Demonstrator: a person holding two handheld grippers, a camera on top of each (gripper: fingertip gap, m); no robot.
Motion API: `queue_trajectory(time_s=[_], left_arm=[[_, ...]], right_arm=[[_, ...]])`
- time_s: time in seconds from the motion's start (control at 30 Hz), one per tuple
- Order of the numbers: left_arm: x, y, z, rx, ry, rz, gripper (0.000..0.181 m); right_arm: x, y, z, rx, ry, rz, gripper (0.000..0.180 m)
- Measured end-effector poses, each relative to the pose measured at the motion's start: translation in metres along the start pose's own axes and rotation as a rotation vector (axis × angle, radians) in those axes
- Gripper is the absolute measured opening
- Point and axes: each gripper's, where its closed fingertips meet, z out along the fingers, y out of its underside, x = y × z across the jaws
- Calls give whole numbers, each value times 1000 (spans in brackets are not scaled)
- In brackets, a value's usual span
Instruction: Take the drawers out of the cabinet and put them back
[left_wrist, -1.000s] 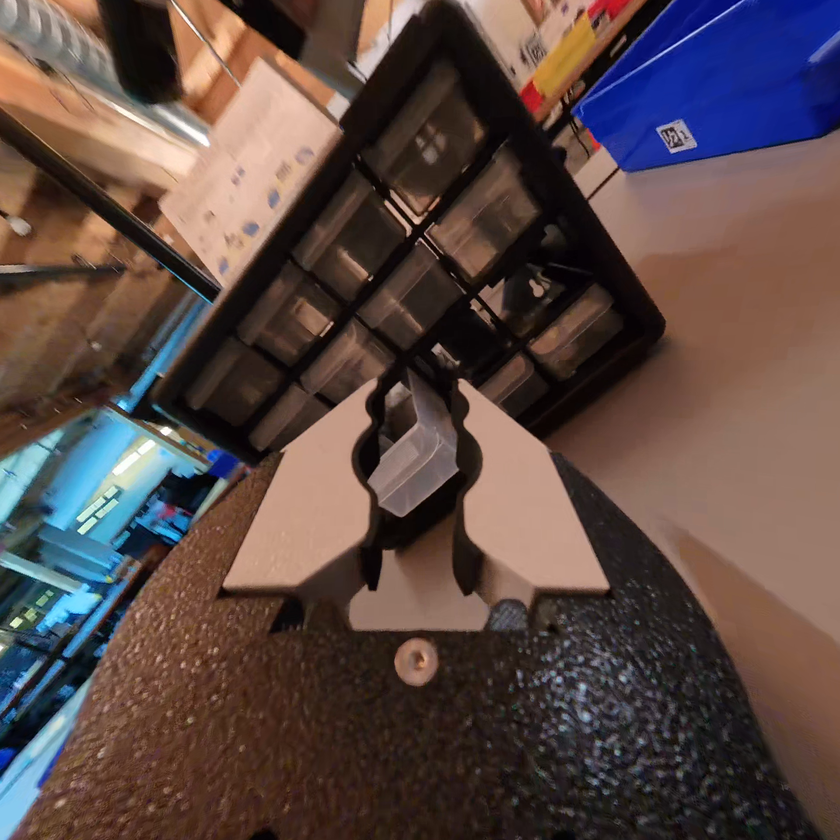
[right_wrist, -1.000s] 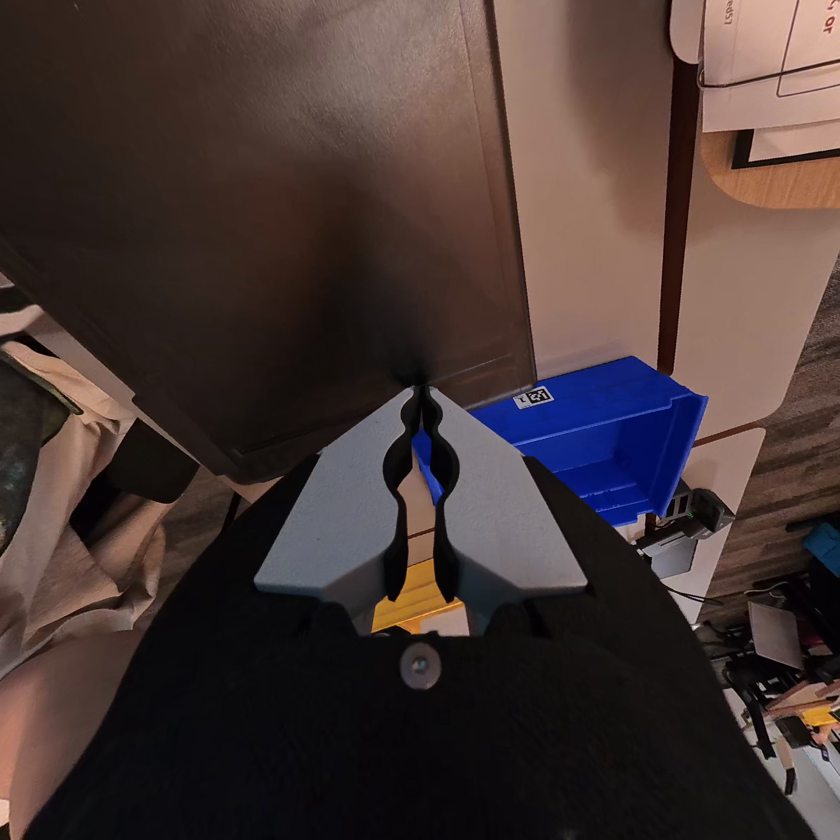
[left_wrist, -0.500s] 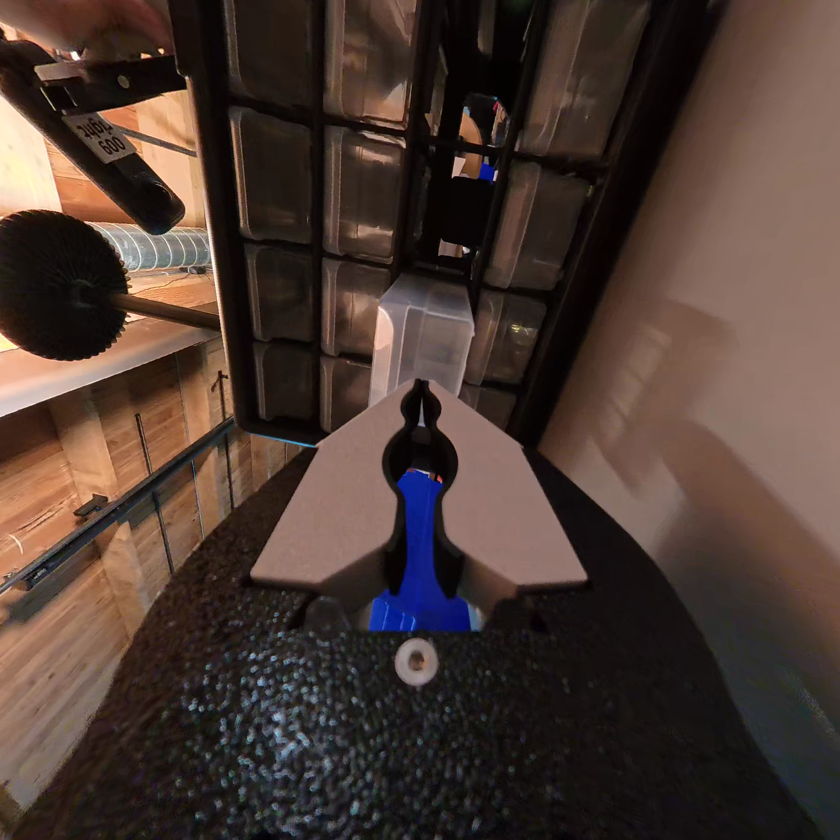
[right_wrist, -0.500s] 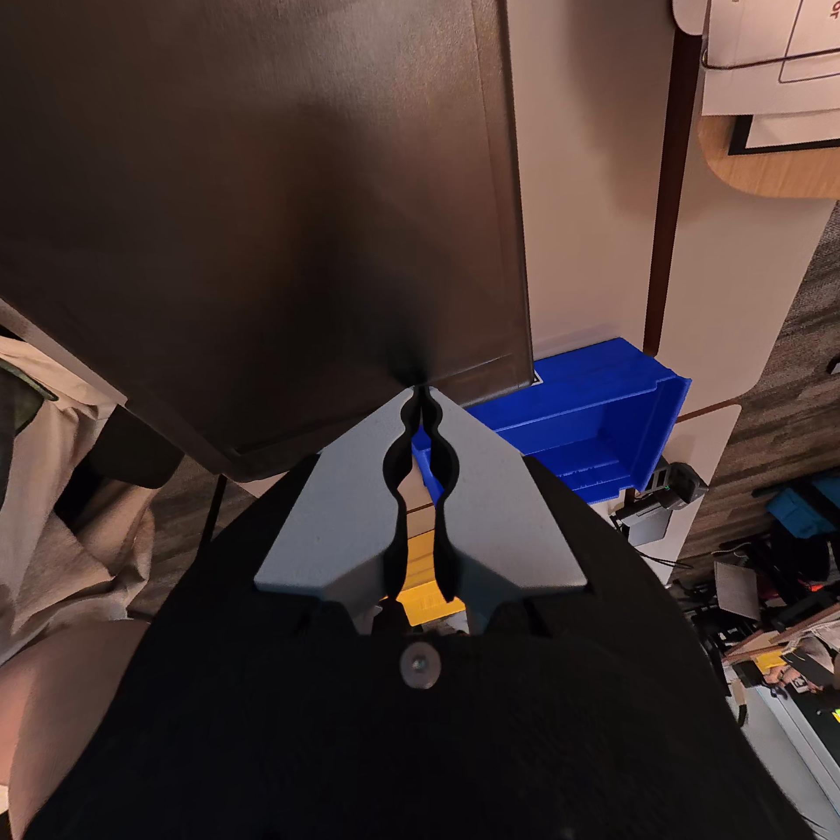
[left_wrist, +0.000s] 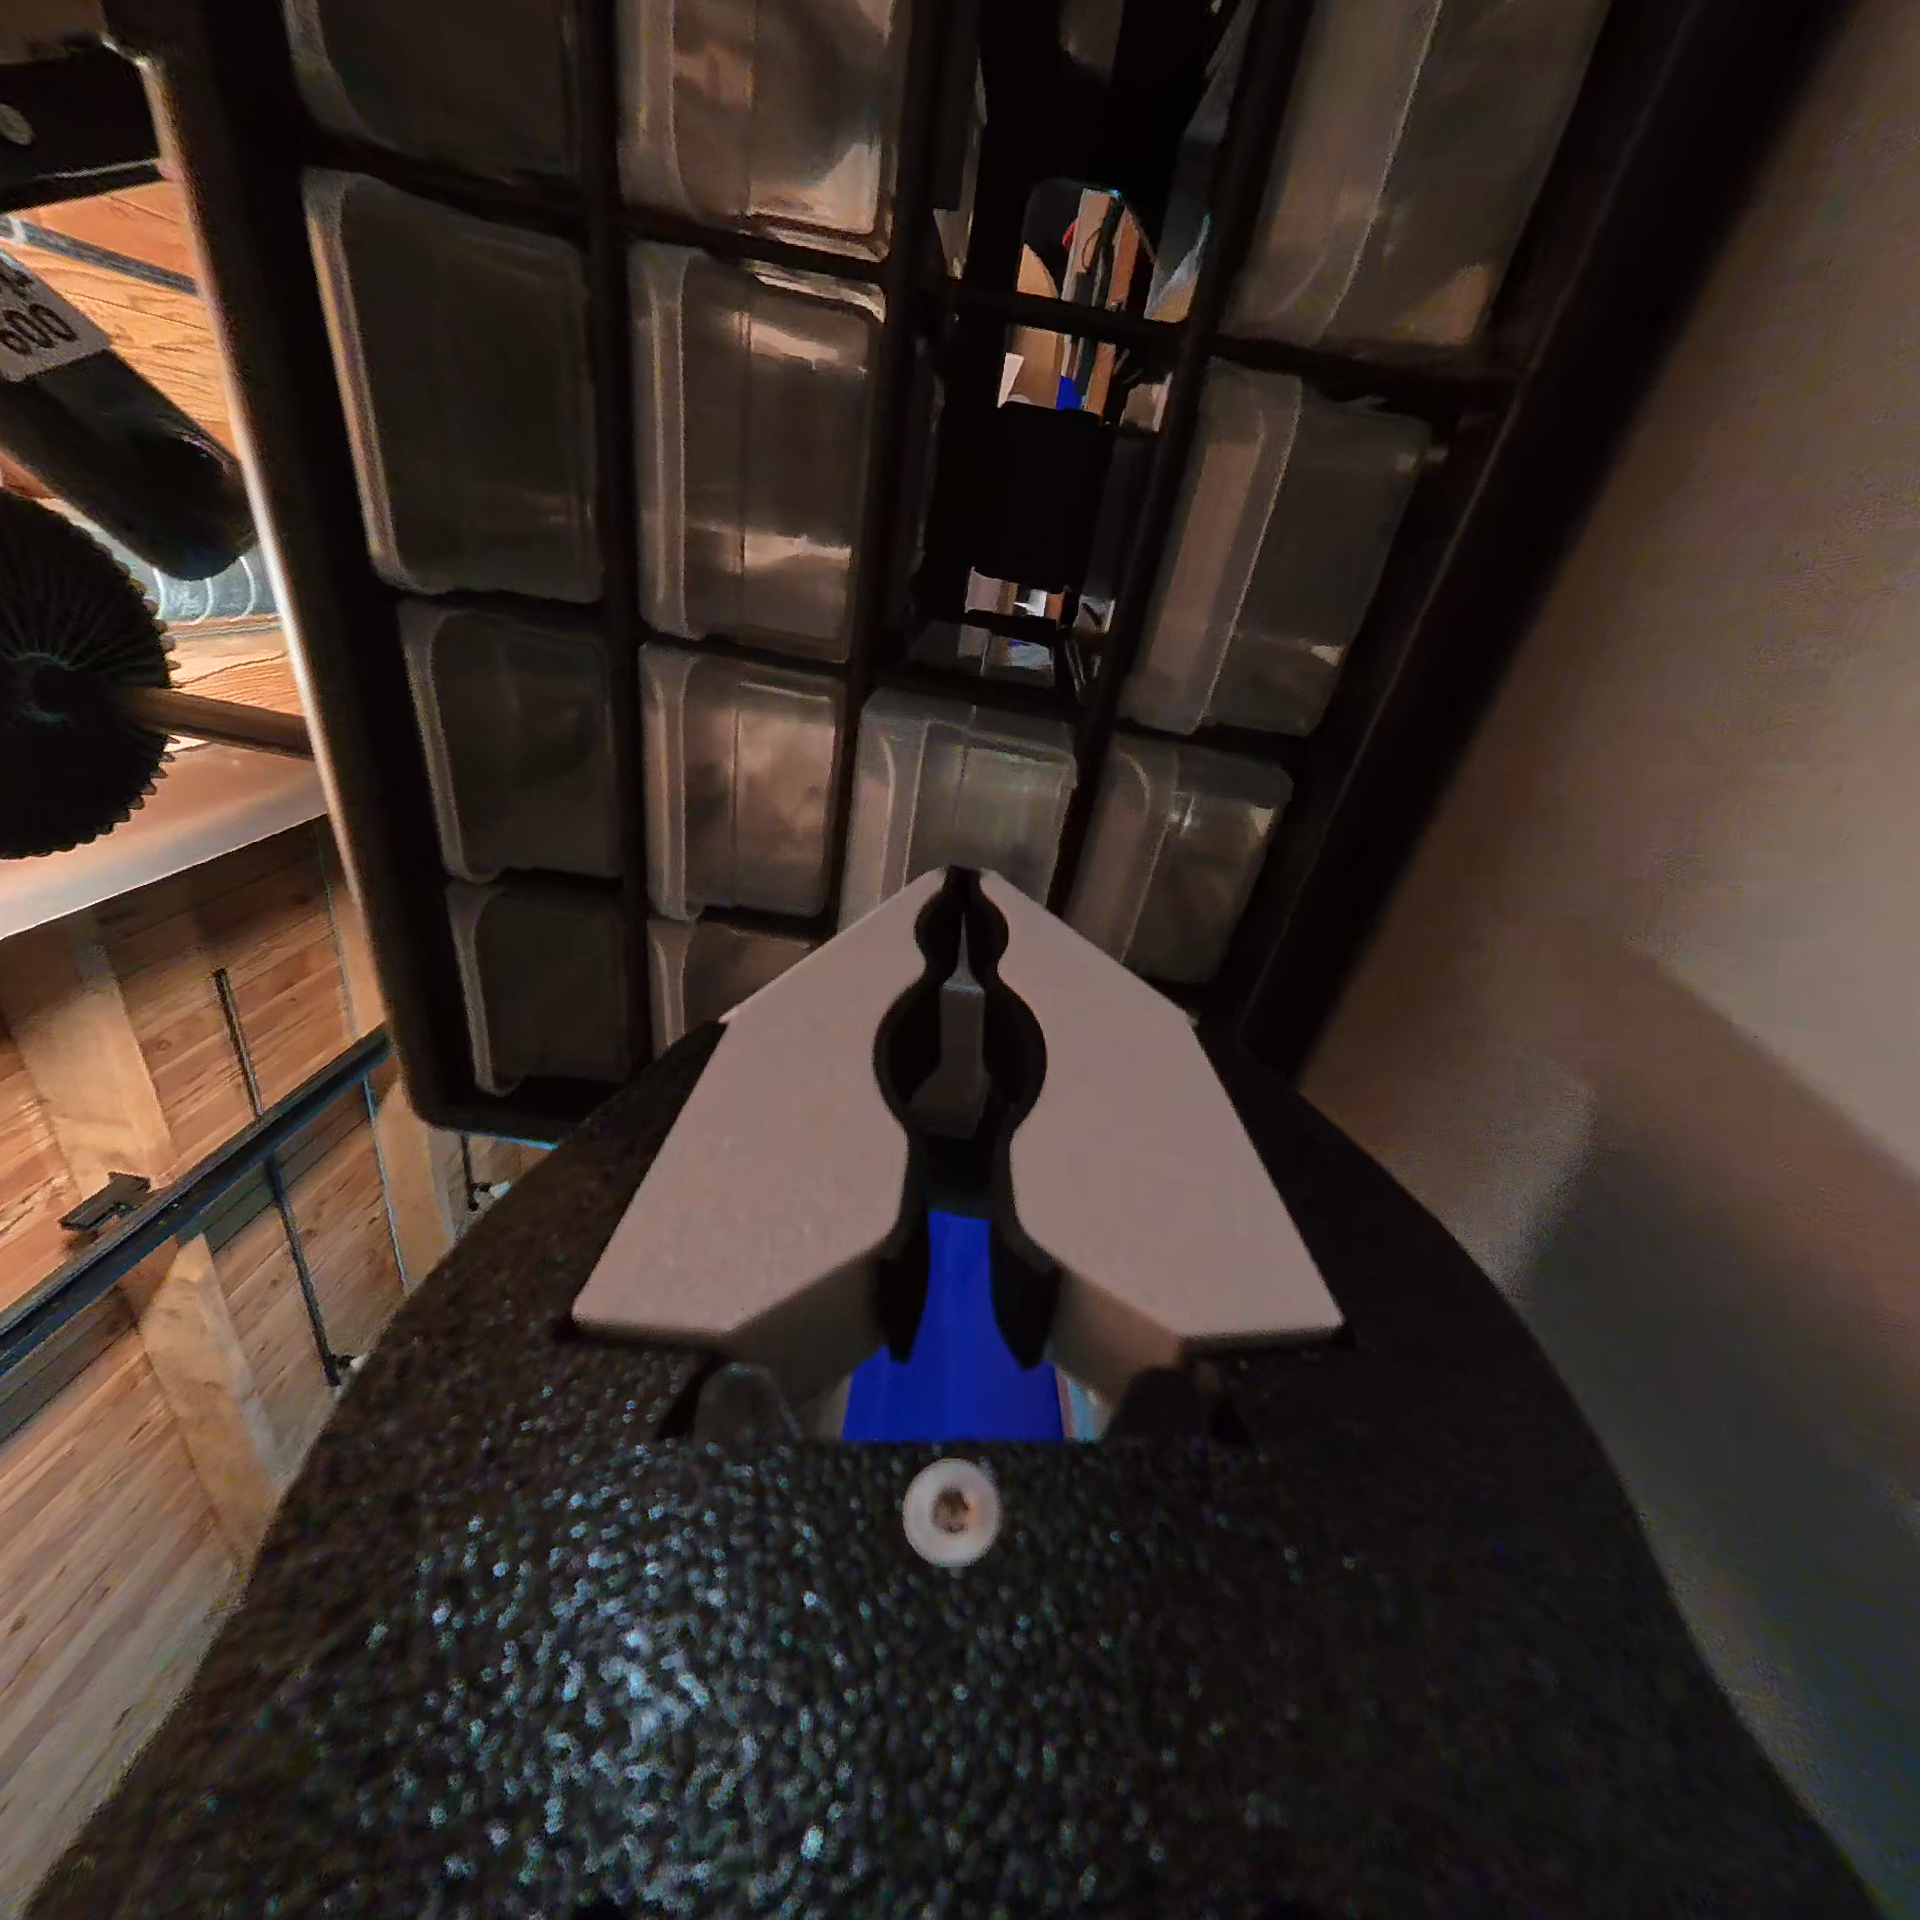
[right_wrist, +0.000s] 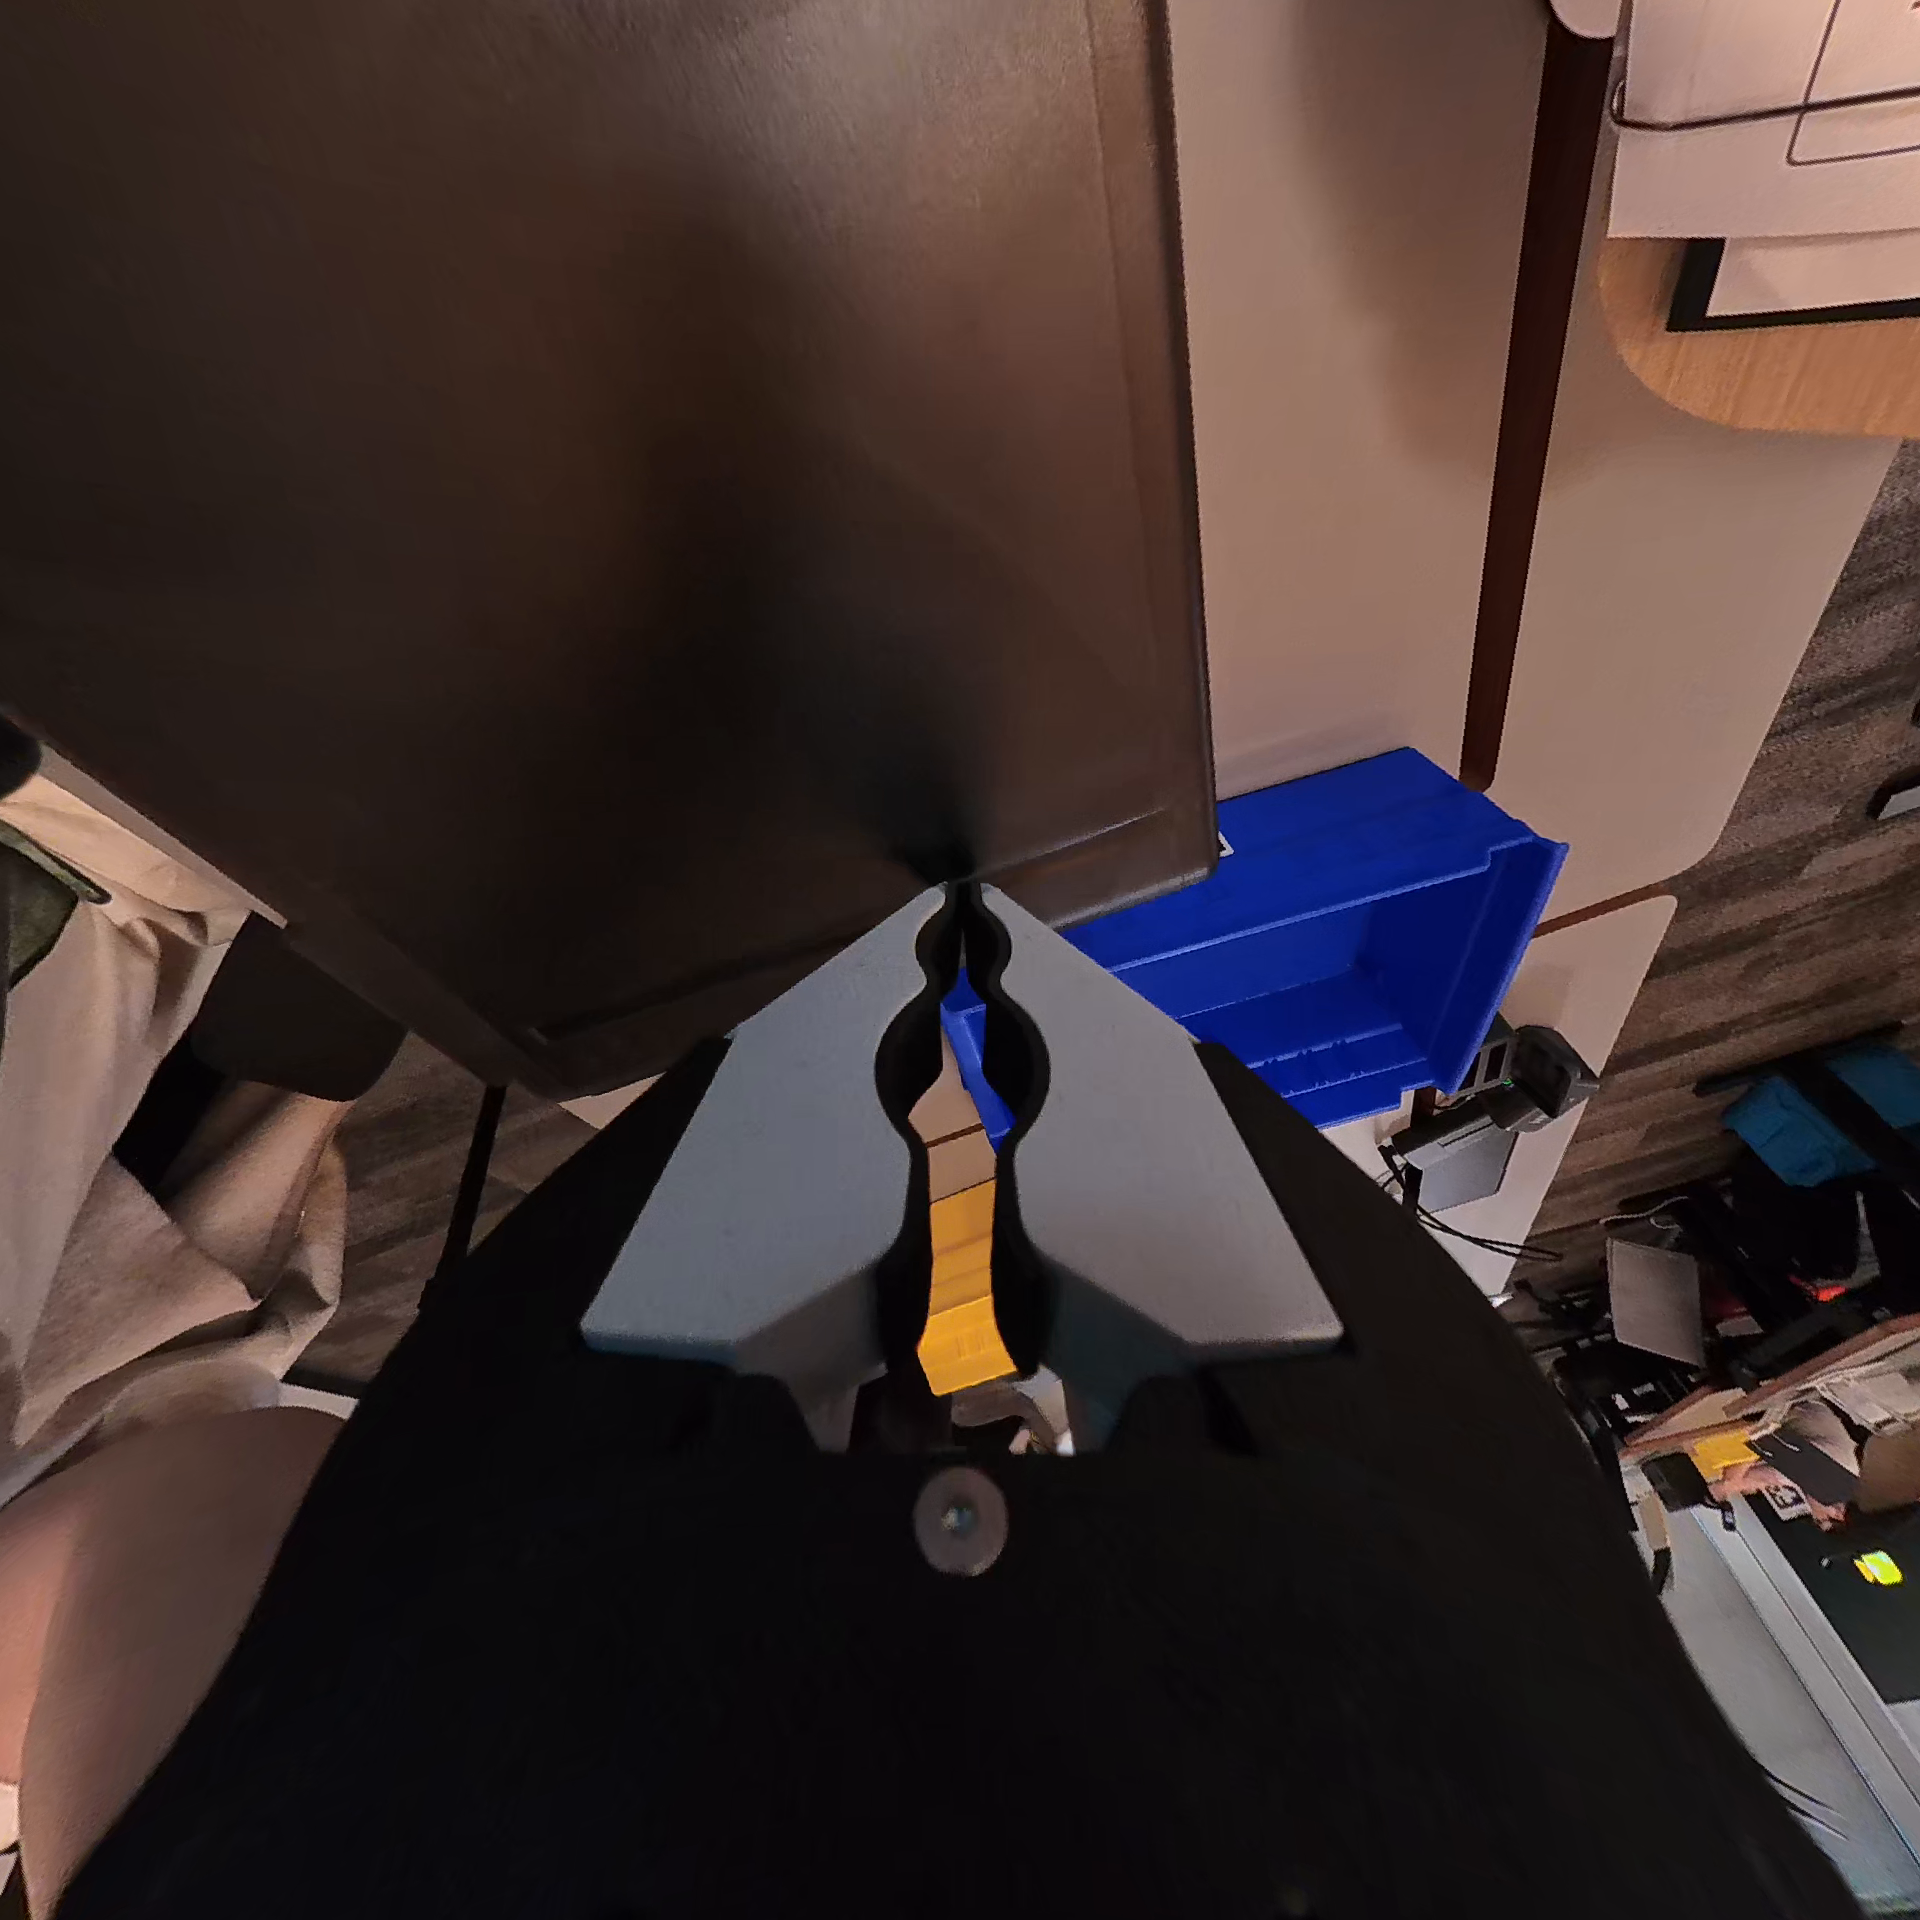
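While the left gripper (left_wrist: 961, 906), fingers closed on the clear drawer's (left_wrist: 961, 800) tab, seats it,
push straight; the right gripper (right_wrist: 961, 902), fingers closed empty, braces the black cabinet (right_wrist: 582, 436).

The cabinet (left_wrist: 852, 436) stands on the table (left_wrist: 1714, 727), and in the left wrist view its front grid of drawers (left_wrist: 748, 447) faces the left gripper (left_wrist: 961, 894), with one slot (left_wrist: 1049, 416) among them open through to the back. In the right wrist view the right gripper (right_wrist: 961, 902) touches the cabinet's flat outer panel (right_wrist: 582, 436) near its corner. Beyond that corner a bin (right_wrist: 1340, 935) sits at the table edge (right_wrist: 1351, 416), with a clipboard (right_wrist: 1766, 156) farther off.
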Motion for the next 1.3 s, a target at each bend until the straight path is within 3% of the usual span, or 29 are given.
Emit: queue_trajectory(time_s=[0.47, 0.6, 0.7, 0.9, 1.0, 1.13, 1.3], left_arm=[[7, 0, 23, -20, 46, -41, 0], [-1, -5, 10, 25, 10, -60, 0], [-25, -2, -12, 93, -48, -210, 0], [-120, 83, -30, 58, -163, -551, 0], [-155, 142, -21, 4, -105, -587, 0], [-143, 203, 3, -75, 270, -532, 1], [-107, 282, 18, -241, 686, -420, 17]], right_arm=[[0, 0, 0, -6, 1, 3, 0], [0, 0, 0, -7, 9, -2, 0], [0, 0, 0, 10, -1, -3, 0], [0, 0, 0, 46, -26, 1, 0], [0, 0, 0, 57, -37, -4, 0], [0, 0, 0, 81, -60, 4, 0], [0, 0, 0, 111, -61, -1, 0]])
